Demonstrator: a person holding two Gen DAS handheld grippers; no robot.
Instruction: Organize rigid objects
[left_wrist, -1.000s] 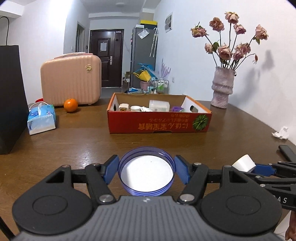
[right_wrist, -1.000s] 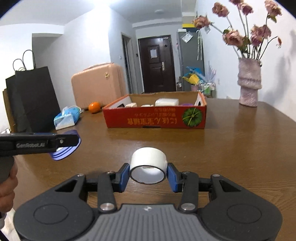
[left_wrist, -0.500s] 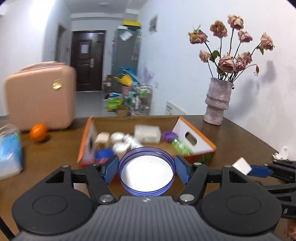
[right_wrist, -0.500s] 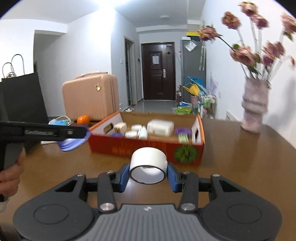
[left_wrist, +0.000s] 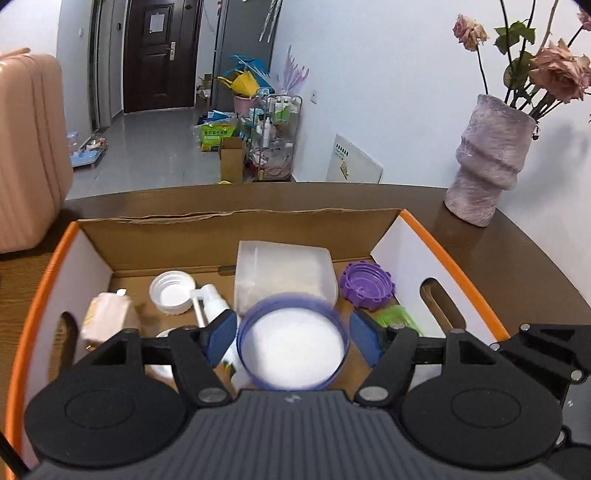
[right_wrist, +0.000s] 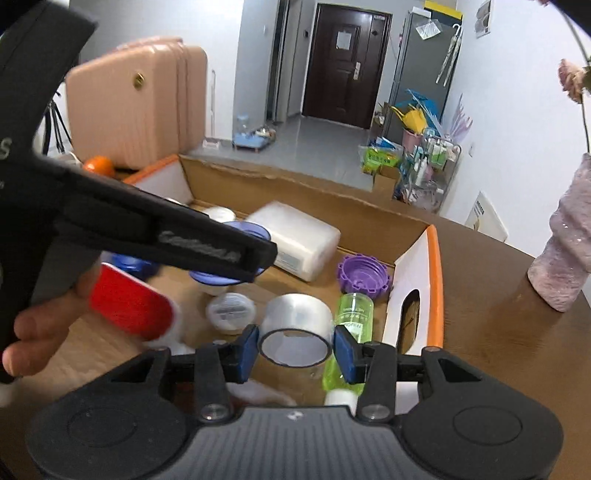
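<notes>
Both grippers hang over the open orange-rimmed cardboard box (left_wrist: 236, 225). My left gripper (left_wrist: 293, 338) is open; the blue-rimmed lid (left_wrist: 293, 347) sits blurred between its blue pads with a gap on each side. My right gripper (right_wrist: 295, 349) is shut on a white tape roll (right_wrist: 295, 325), held above the box's right end. The left gripper's arm crosses the right wrist view, with the blue lid (right_wrist: 221, 278) below it.
The box (right_wrist: 432, 280) holds a clear plastic container (left_wrist: 286, 275), a purple cap (left_wrist: 367, 286), a green bottle (right_wrist: 349, 332), white caps (left_wrist: 171, 290) and a small carton (left_wrist: 107, 315). A pink vase (left_wrist: 487, 162) stands right, a pink suitcase (left_wrist: 26, 147) left.
Both grippers moved forward from the table to above the box. The left gripper's pads have opened off the blue lid. The right gripper still holds the tape roll.
</notes>
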